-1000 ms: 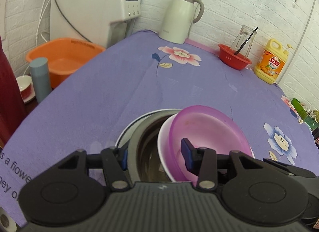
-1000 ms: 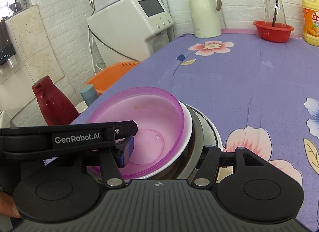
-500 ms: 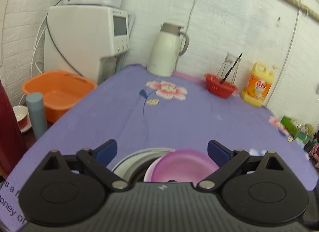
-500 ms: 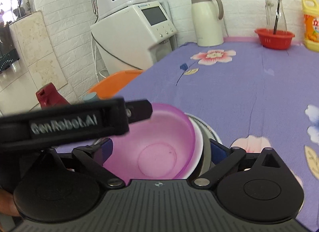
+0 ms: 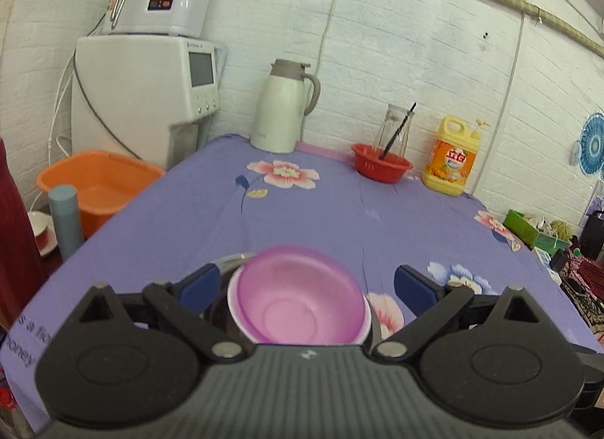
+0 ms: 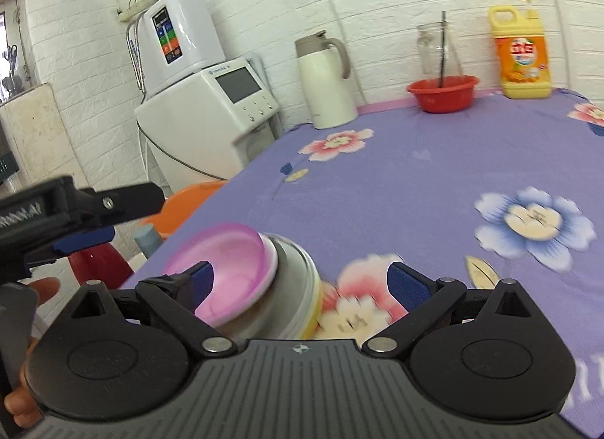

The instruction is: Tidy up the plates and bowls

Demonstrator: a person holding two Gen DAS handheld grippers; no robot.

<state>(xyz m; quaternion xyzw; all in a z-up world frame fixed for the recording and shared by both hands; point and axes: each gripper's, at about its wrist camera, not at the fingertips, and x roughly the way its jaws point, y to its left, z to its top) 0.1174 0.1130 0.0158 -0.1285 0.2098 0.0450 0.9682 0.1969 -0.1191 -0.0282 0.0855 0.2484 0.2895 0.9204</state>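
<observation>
Nearest to me, my left tool is spread wide and grips nothing; its blue pads stand on both sides of the stack without touching it. My right tool is also wide apart and holds nothing. In the right wrist view I see the left tool's finger from the side, above the stack and to its left.

Just under both tools, near the front edge of the bench, is the stack of dishes. The pink bowl sits on top, inside a white bowl, and these rest in a metal bowl. Under it I see a yellow rim, but the right view is blurred there and I cannot tell what it belongs to.

Far at the wall stand a white thermos jug, a red basket with a glass bottle in it, and a yellow detergent bottle. Beside the bench at the left is an orange basin.
</observation>
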